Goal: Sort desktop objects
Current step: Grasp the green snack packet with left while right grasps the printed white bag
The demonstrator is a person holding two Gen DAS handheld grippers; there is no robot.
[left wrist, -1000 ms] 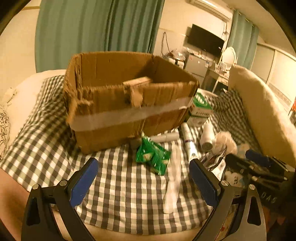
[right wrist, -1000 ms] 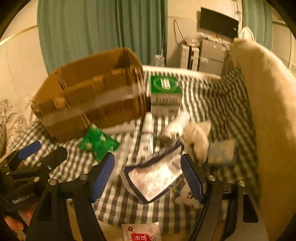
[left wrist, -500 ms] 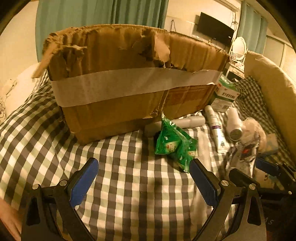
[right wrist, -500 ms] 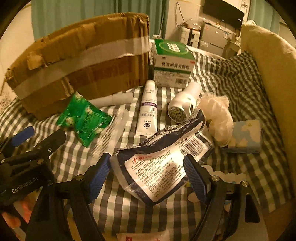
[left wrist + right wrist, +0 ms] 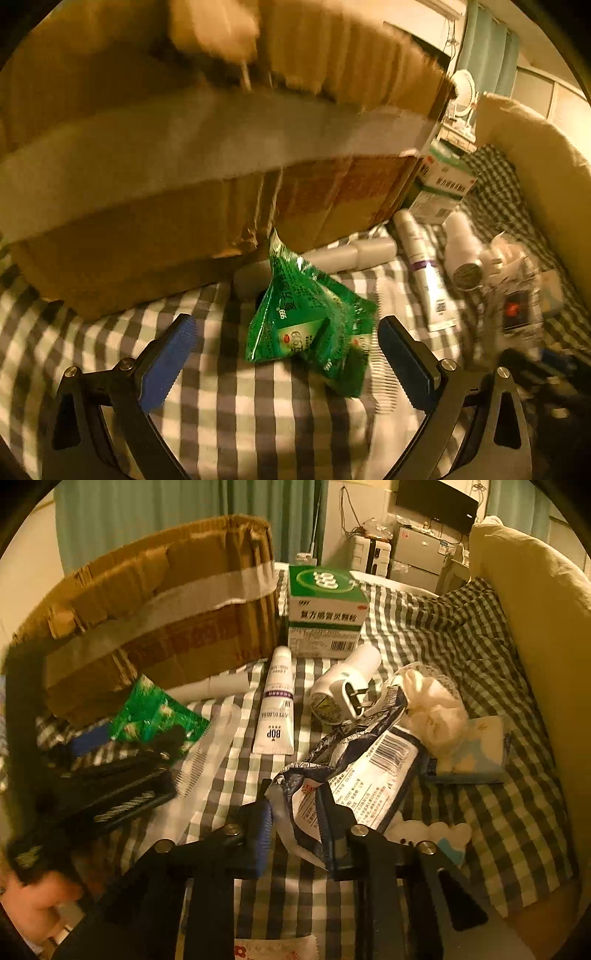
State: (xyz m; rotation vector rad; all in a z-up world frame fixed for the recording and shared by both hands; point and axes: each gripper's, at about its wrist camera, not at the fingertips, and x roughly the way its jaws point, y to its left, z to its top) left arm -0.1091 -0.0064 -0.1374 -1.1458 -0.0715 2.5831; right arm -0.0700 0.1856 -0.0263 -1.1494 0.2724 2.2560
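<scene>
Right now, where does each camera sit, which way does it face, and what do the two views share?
Left wrist: on the left gripper, angled down at the green packet before the cardboard box; its own open fingers show.
Right wrist: on the right gripper, angled down at the dark blue pouch its jaws are closing on; a hand shows lower left.
Shared: box, green packet, white tube, checked cloth.

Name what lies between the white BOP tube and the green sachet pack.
A clear plastic comb lies on the checked cloth between the tube and the green pack, shown in the right wrist view.
</scene>
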